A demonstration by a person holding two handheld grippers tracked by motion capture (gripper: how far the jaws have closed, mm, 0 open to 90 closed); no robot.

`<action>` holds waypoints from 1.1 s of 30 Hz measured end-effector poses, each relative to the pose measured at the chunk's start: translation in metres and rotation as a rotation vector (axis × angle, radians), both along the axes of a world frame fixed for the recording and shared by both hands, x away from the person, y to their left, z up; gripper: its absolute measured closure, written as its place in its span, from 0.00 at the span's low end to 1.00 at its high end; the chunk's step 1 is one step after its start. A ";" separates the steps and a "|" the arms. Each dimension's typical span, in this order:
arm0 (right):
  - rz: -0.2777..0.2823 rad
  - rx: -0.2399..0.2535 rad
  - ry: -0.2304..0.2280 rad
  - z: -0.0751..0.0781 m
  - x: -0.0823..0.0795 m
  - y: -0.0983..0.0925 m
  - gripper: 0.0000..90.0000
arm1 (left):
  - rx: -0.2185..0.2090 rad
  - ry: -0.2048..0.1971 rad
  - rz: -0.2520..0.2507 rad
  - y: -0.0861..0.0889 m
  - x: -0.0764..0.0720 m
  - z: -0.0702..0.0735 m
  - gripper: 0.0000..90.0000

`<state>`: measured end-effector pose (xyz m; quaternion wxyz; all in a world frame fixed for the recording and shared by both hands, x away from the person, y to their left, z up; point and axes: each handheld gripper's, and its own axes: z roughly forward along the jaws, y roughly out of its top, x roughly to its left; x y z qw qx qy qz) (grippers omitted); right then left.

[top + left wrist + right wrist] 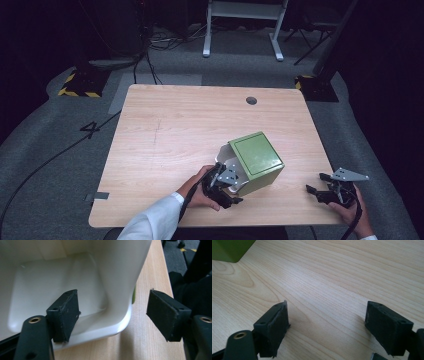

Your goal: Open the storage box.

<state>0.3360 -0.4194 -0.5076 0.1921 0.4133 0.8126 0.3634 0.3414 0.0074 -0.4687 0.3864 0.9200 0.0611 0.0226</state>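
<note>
Jaws of our left hand-held gripper (112, 315) stand wide astride the green box's (256, 157) white wall, gripping nothing; we should seat deeper before closing. Our right hand-held gripper (327, 325) waits open and empty over the desk (170, 125).

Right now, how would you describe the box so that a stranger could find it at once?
Look at the wooden table, near its front right part. The box lies tipped there, green outside and white inside, its opening toward the left gripper. It is the one green thing on the table.
</note>
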 end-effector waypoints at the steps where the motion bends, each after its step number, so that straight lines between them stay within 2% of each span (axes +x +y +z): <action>1: 0.000 0.000 0.000 0.000 0.000 0.000 0.21 | 0.011 -0.002 -0.009 -0.001 -0.001 -0.001 0.31; 2: 0.000 0.000 0.000 0.000 0.000 0.000 0.21 | 0.018 -0.002 -0.019 -0.001 -0.001 -0.002 0.31; 3: 0.000 0.000 0.000 0.000 0.000 0.000 0.21 | 0.033 0.006 -0.026 -0.001 -0.002 -0.004 0.35; 6: 0.001 0.000 -0.001 0.000 0.000 0.000 0.21 | 0.039 0.021 -0.030 0.002 -0.002 -0.007 0.40; 11: 0.003 -0.001 -0.002 0.000 0.000 0.000 0.22 | 0.020 0.027 -0.024 0.008 -0.002 -0.008 0.55; 12: 0.004 -0.002 -0.003 0.000 0.000 0.000 0.22 | 0.022 0.018 -0.017 0.010 -0.003 -0.008 0.55; 14: 0.004 -0.001 -0.003 0.000 -0.001 0.000 0.22 | 0.043 -0.019 0.013 0.012 -0.004 -0.011 0.66; 16: 0.004 -0.001 -0.003 0.000 0.000 0.000 0.22 | 0.036 -0.012 0.001 0.013 -0.005 -0.013 0.70; 22: 0.004 -0.001 -0.003 0.000 -0.001 0.000 0.22 | 0.050 -0.018 0.016 0.018 -0.008 -0.014 0.77; 25: 0.004 -0.001 -0.003 0.000 0.000 0.000 0.22 | 0.065 -0.018 0.017 0.026 -0.011 -0.015 0.81; 33: 0.004 -0.001 -0.003 0.000 0.000 0.000 0.22 | 0.063 -0.007 0.030 0.040 -0.014 -0.015 0.85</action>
